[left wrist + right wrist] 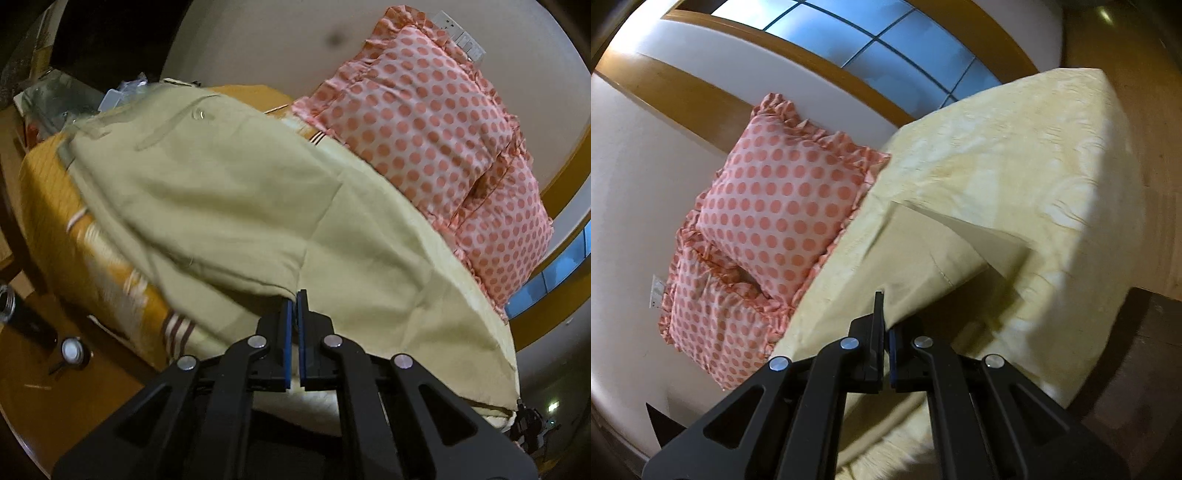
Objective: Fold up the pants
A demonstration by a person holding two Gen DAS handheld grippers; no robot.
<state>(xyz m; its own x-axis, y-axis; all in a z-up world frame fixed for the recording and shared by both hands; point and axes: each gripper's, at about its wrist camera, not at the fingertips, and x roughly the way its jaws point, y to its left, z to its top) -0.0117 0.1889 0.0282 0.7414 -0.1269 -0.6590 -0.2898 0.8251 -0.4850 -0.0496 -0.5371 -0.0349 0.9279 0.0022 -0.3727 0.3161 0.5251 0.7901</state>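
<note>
Left wrist view showed the left gripper (295, 314) clamped on an edge of the pants (229, 206), which lay spread over the bed (424, 295). The right gripper (884, 317) pinched another edge, apparently to carry a fold. Polka-dot pillows (779, 199) bounded one side; open bed remained beyond.

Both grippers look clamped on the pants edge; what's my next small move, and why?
Probably carry both held edges forward together toward the waistband end. The left gripper and right gripper each pinch the khaki pants near their hem, and the cloth lies spread over the bed, so a fold seems due.
</note>
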